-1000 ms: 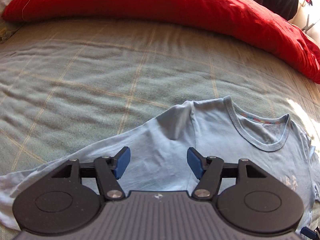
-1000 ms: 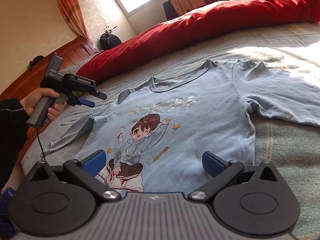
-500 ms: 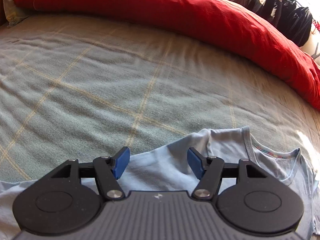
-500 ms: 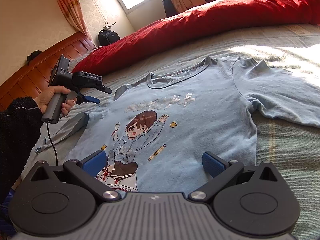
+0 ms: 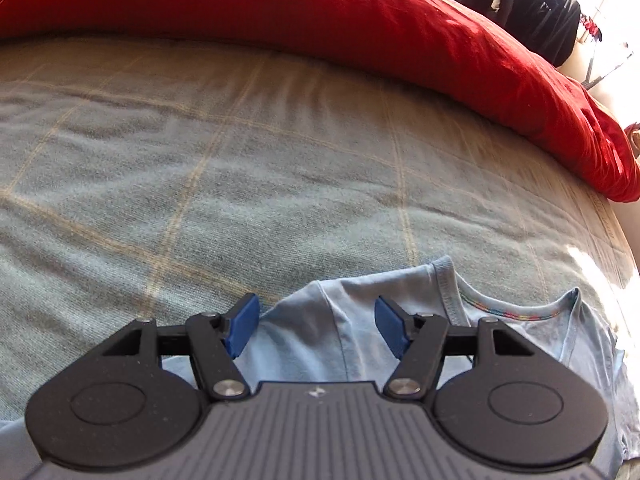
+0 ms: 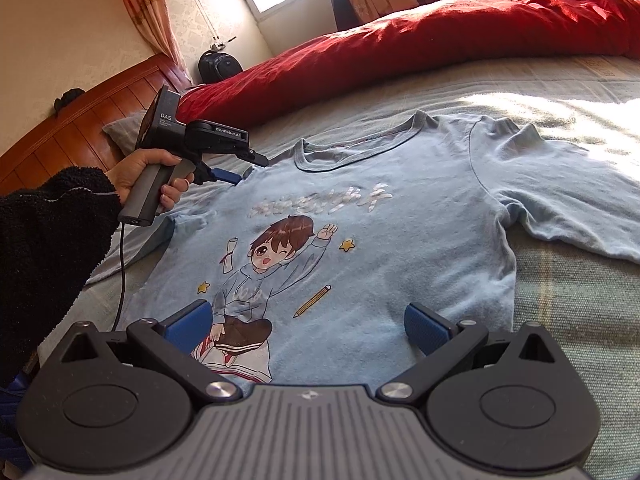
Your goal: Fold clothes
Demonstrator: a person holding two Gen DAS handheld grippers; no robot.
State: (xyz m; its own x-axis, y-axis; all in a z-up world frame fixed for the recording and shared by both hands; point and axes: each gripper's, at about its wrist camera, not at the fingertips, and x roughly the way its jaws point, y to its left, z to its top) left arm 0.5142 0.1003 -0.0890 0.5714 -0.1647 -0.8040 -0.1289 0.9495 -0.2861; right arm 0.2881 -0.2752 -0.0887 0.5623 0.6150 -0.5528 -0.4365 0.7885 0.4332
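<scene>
Left gripper (image 5: 316, 326) hangs with jaws apart and nothing between them, over the shoulder of the light blue T-shirt (image 5: 360, 332) at six o'clock on the bed (image 5: 240, 180); a red duvet (image 5: 320, 20) runs across twelve. Over to the right wrist view: right gripper (image 6: 308, 326) spread wide, empty, above the shirt's hem, and at ten o'clock a hand (image 6: 148, 172) aims the left gripper at the far shoulder.

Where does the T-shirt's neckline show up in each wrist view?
Left wrist: the neckline sits lower right, just right of the left gripper, showing its striped inner tape.
Right wrist: the neckline sits upper centre, right of the left gripper.
Shared landmark: the red duvet behind the T-shirt.
</scene>
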